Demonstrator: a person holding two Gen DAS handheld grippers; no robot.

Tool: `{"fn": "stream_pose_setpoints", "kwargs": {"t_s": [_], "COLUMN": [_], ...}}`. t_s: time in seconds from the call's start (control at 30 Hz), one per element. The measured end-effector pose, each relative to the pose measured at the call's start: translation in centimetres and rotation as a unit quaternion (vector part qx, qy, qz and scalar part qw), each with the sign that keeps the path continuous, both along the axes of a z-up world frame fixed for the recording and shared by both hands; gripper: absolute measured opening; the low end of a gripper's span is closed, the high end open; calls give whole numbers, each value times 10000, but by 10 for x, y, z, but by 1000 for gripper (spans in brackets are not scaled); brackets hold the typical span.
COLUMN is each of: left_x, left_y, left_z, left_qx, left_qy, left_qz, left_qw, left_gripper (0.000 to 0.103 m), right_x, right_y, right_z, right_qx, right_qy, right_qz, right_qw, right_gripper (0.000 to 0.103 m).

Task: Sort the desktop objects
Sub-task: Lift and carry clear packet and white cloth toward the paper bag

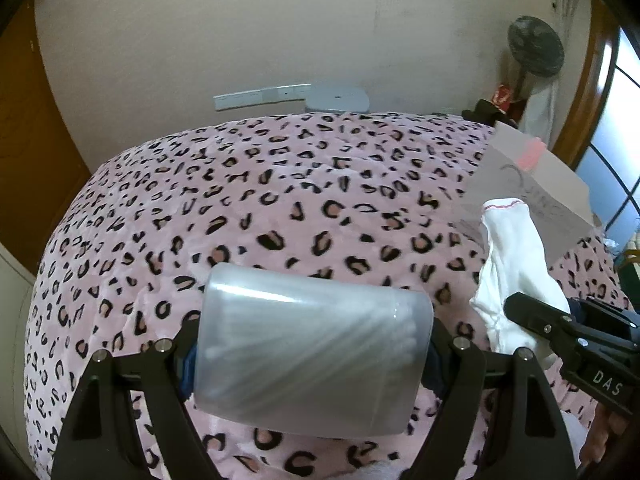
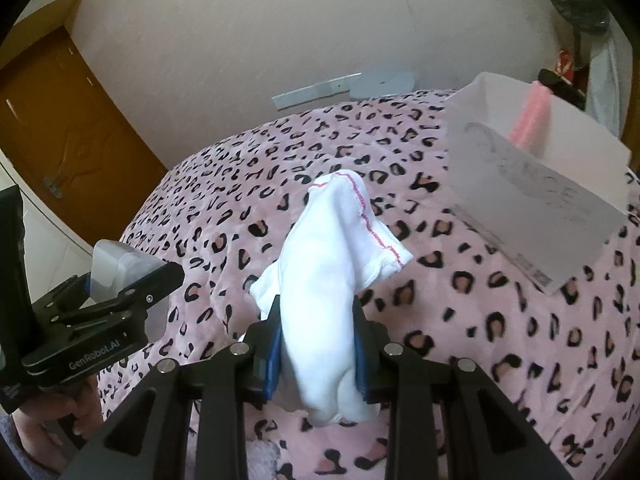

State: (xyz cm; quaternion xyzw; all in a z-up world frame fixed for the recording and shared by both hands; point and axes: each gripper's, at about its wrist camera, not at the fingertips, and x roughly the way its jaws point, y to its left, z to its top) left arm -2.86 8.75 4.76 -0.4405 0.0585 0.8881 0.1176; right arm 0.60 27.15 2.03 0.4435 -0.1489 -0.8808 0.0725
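My left gripper (image 1: 312, 354) is shut on a translucent round tub of cotton swabs (image 1: 312, 348), held sideways above the pink leopard-print blanket (image 1: 280, 200). From the right wrist view the same tub (image 2: 116, 268) shows at the far left in the left gripper (image 2: 132, 288). My right gripper (image 2: 318, 344) is shut on a white cloth (image 2: 328, 264) with pink stitched edging, which stands up bunched between the blue pads. That cloth (image 1: 512, 264) and the right gripper (image 1: 532, 316) appear at the right of the left wrist view.
A white open box (image 2: 532, 196) with a pink item (image 2: 528, 120) inside sits on the blanket at the right; the box (image 1: 532, 192) also shows in the left wrist view. A wall with a power strip (image 1: 260, 96), a wooden door (image 2: 60, 128) and a fan (image 1: 536, 46) lie beyond.
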Motion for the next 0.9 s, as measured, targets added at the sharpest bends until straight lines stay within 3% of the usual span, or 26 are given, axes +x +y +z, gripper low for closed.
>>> {"fn": "stream_pose_setpoints", "kwargs": {"t_s": [0.9], "left_x": [7], "left_y": [106], "left_z": [25], "left_qx": [101], "left_qy": [199], "left_qz": [-1068], "left_qw": [9940], "left_gripper": [82], "right_x": [37], "right_y": [75], "right_z": [24], "right_qx": [225], "right_qy": [239], "right_qz": [-956], "right_qw": [9949], "right_gripper": [29]}}
